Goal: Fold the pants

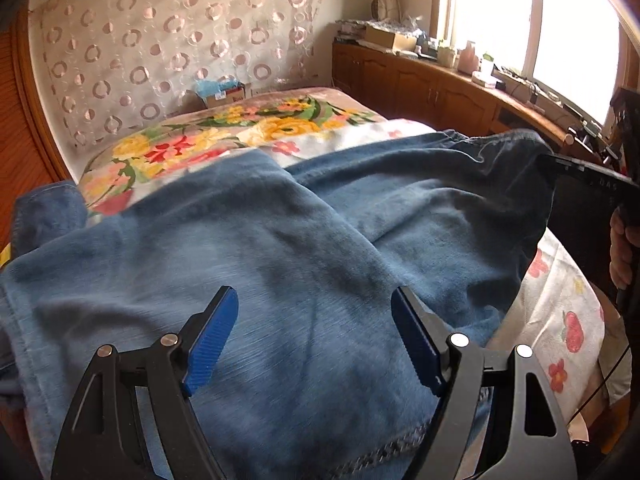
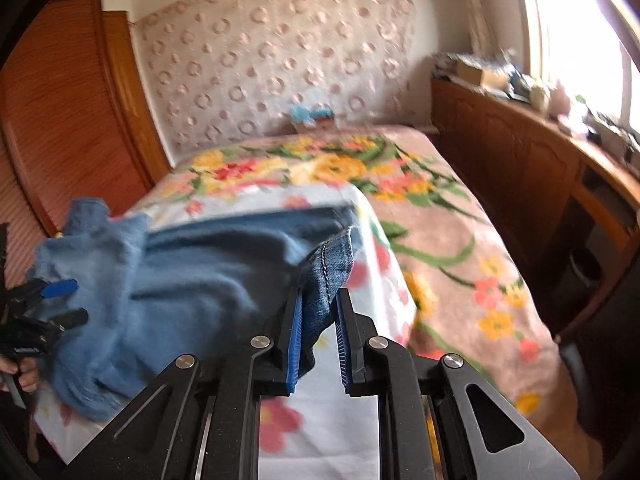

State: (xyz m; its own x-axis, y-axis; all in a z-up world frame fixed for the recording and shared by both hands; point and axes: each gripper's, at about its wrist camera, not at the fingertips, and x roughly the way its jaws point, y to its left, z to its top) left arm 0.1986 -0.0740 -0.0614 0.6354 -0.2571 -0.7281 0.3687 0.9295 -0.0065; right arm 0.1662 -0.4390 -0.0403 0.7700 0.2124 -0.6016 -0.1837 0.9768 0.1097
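Note:
Blue denim pants (image 1: 304, 248) lie bunched on the bed, turned so the pale inner side faces up. My left gripper (image 1: 314, 324) is open just above the cloth near the stitched hem, holding nothing. My right gripper (image 2: 319, 312) is shut on a seamed edge of the pants (image 2: 328, 276) and holds it lifted off the sheet. In the left wrist view the right gripper (image 1: 576, 176) shows at the far right, pinching the pants' corner. In the right wrist view the left gripper (image 2: 60, 300) shows open at the far left by the pants (image 2: 192, 280).
The bed has a white floral sheet (image 2: 320, 420) over a pink flowered blanket (image 2: 452, 240). A wooden cabinet (image 1: 424, 80) with clutter runs along the window on the right. A patterned headboard cover (image 1: 160, 40) and a small box (image 1: 224, 92) stand behind the bed.

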